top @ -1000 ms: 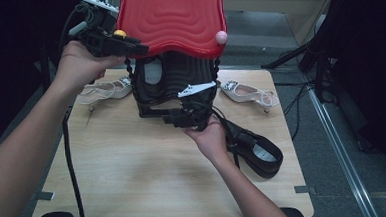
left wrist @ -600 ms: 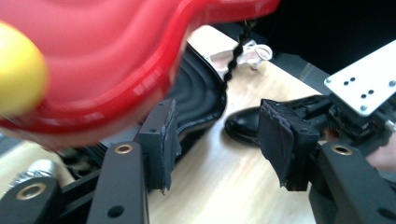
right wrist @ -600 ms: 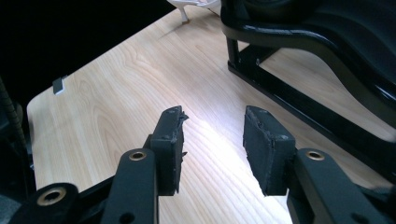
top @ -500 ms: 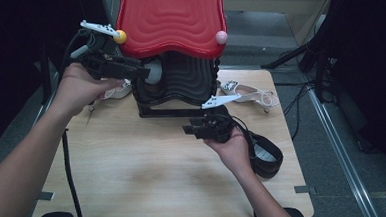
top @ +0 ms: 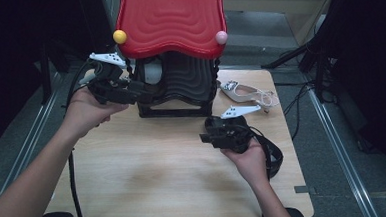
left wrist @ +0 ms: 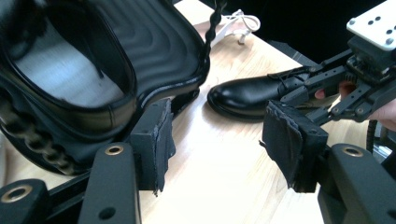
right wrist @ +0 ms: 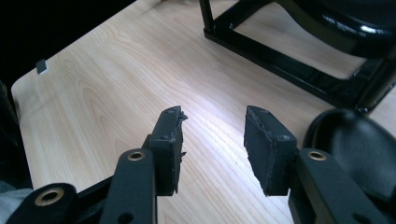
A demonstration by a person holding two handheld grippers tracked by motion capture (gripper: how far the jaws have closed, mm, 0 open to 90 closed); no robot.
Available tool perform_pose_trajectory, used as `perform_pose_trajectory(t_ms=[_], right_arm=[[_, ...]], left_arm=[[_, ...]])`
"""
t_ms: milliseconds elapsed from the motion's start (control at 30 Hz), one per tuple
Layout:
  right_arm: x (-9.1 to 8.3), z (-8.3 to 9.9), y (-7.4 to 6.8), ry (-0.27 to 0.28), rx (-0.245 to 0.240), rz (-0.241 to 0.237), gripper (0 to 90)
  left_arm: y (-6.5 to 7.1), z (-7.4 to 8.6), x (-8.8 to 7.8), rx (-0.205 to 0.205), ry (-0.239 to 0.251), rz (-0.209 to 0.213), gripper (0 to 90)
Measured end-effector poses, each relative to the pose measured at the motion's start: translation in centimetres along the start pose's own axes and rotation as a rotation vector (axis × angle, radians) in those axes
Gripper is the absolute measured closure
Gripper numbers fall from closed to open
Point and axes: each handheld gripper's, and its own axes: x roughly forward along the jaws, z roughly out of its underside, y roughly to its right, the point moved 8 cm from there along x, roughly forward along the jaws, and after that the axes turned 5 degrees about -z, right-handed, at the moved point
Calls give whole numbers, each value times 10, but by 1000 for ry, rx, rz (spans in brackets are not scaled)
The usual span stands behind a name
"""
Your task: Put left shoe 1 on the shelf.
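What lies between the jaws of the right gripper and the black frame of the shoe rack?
Nothing: between the right gripper and the black frame there is bare wooden table, seen in the right gripper view. Its jaws stand open and empty.

A recording studio or lab set-up: a small pale wooden surface (top: 149, 176) stands alone amid black drapes, with metal floor rails (top: 340, 146) on both sides, loose cables and a dark stand leg (top: 288, 61) behind it
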Motion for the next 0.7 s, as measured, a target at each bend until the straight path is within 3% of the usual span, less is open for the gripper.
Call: perform_pose_trajectory(t_ms=[533,633,700], right_arm=[[-14,32,16,-46,34,36,571],[-19,38,20,-49,42,40,572],[-23,42,23,-47,54,45,574]], left_arm=[[8,48,32,-7,-31,24,432],[11,62,42,-2,-52,4,432],[14,70,48,-18,-53,29,432]])
